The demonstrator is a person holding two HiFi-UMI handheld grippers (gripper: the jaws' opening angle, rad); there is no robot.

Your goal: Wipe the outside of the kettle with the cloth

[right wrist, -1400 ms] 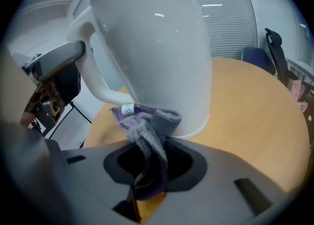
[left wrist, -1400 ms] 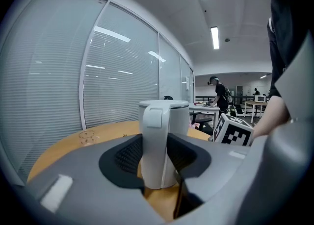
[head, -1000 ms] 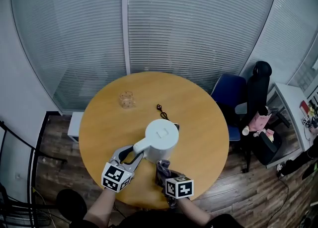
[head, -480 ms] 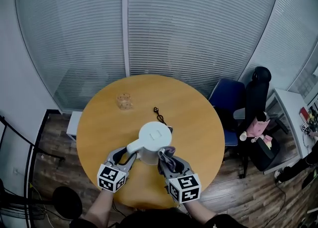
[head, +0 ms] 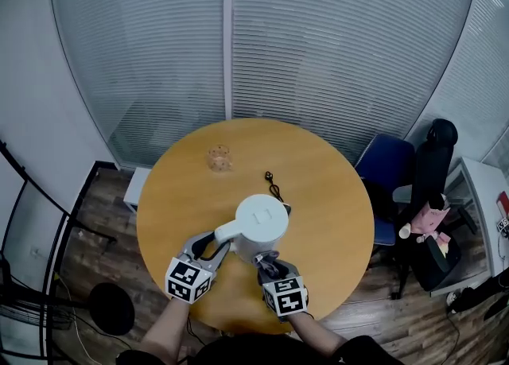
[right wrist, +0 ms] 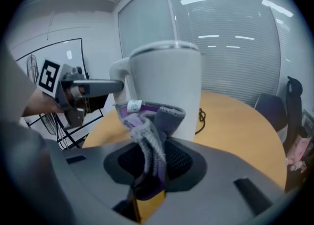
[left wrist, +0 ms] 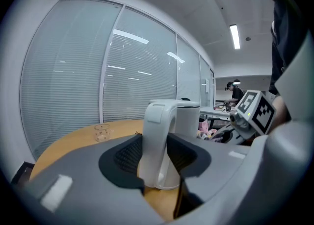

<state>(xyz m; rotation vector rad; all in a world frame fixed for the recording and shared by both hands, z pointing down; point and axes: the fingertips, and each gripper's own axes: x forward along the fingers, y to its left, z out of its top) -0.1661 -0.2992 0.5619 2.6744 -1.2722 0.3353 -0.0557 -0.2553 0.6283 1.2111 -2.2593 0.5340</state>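
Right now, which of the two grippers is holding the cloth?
The right gripper: its jaws pinch the purple-grey cloth. The left gripper is clamped on the handle of the white kettle instead.

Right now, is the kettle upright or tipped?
Upright: the kettle stands on its base on the table, sides vertical in the right gripper view.

Table's (head: 334,204) right side is wide open past the kettle (head: 262,224). Behind it lies a cord (head: 274,187), glass (head: 218,157) sits far-left well apart, and the left tool (head: 219,242) crowds its near-left side.
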